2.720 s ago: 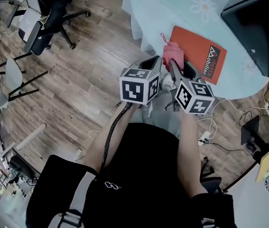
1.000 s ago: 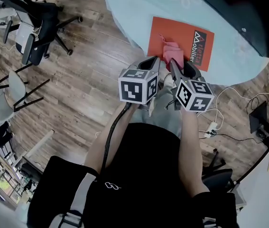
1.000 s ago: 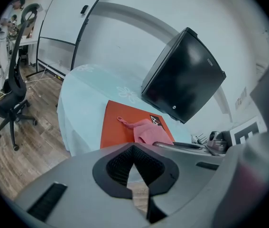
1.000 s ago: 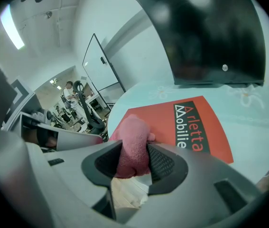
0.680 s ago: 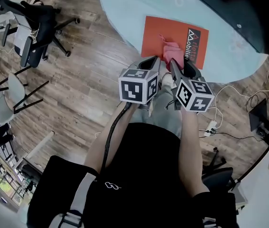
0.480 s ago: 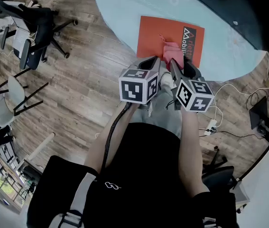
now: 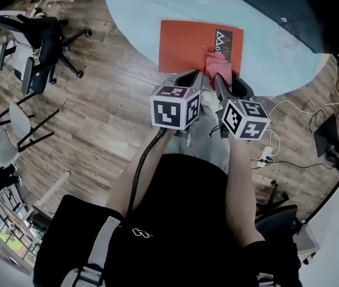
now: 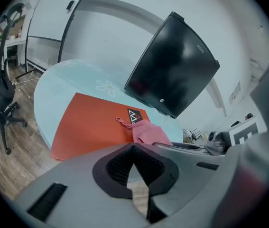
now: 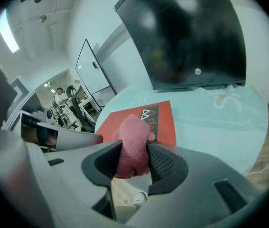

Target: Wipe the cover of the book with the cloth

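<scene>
An orange book (image 7: 187, 40) with a logo at its right end lies flat near the front edge of the pale blue round table (image 7: 139, 5). My right gripper (image 7: 222, 79) is shut on a pink cloth (image 7: 216, 64), which hangs over the book's near right corner. In the right gripper view the cloth (image 9: 133, 146) bulges between the jaws, with the book (image 9: 165, 122) beyond. My left gripper (image 7: 188, 78) is beside the right one, short of the table edge, shut and empty. From the left gripper view, book (image 8: 94, 125) and cloth (image 8: 148, 132) lie ahead.
A black monitor (image 7: 301, 5) stands on the table behind the book, also seen in the left gripper view (image 8: 172, 65). Office chairs (image 7: 37, 46) stand on the wooden floor at the left. Cables and a power strip (image 7: 265, 157) lie on the floor at the right.
In the head view the book and table have slid to the left and up, so the cloth now sits over the book's right end. Both grippers keep their grip and stay side by side.
</scene>
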`<state>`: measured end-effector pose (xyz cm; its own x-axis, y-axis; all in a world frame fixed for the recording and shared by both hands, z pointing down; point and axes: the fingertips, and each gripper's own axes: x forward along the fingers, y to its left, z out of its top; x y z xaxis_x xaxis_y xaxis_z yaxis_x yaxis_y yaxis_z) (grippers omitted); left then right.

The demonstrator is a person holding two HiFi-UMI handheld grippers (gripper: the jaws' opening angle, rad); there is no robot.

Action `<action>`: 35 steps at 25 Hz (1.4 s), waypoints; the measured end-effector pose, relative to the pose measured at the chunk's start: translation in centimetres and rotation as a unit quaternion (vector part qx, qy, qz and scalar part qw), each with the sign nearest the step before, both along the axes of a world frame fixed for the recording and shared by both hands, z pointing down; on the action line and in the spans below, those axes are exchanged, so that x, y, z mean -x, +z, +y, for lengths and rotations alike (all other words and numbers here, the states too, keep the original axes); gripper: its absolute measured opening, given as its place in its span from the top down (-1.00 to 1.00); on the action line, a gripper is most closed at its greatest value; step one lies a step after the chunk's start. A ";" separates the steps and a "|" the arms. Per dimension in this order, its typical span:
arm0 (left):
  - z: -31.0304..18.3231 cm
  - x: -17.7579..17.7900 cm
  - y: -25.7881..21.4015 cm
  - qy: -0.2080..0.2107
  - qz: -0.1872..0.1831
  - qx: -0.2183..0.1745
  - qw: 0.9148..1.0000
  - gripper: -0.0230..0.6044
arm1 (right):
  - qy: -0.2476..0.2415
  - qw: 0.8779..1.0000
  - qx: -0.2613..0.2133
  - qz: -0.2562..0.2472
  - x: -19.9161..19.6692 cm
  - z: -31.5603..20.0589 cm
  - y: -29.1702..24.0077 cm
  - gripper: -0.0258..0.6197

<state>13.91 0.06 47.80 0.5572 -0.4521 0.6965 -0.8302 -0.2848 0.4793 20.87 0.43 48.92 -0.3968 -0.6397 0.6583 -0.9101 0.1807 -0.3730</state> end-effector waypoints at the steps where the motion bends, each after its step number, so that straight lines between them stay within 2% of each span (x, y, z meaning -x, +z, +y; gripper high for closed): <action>1: 0.0 -0.3 0.0 0.001 0.000 0.000 1.000 0.89 | 0.001 1.000 0.000 0.000 -0.3 0.0 0.0 0.44; 15: 0.9 -4.7 -0.1 0.009 -0.002 -0.003 1.000 0.89 | 0.015 1.000 -0.001 -0.002 -5.2 1.0 0.0 0.44; 20: 0.8 -5.5 -0.6 -0.001 0.001 -0.010 1.000 0.89 | 0.014 1.000 0.004 0.009 -6.7 1.3 0.0 0.44; 27: -0.8 -6.4 -3.2 -0.024 0.013 -0.046 0.999 0.89 | 0.011 0.999 -0.032 0.019 -9.1 -0.7 -2.9 0.44; 35: -3.9 -6.2 -7.6 -0.062 0.020 -0.115 0.991 0.89 | -0.026 0.994 -0.105 0.026 -8.9 -4.6 -7.8 0.44</action>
<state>20.13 -3.85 40.19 0.5130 -0.6632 0.5450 -0.8469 -0.2874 0.4475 29.81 -4.19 41.08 -0.4025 -0.7445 0.5326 -0.9142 0.2971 -0.2755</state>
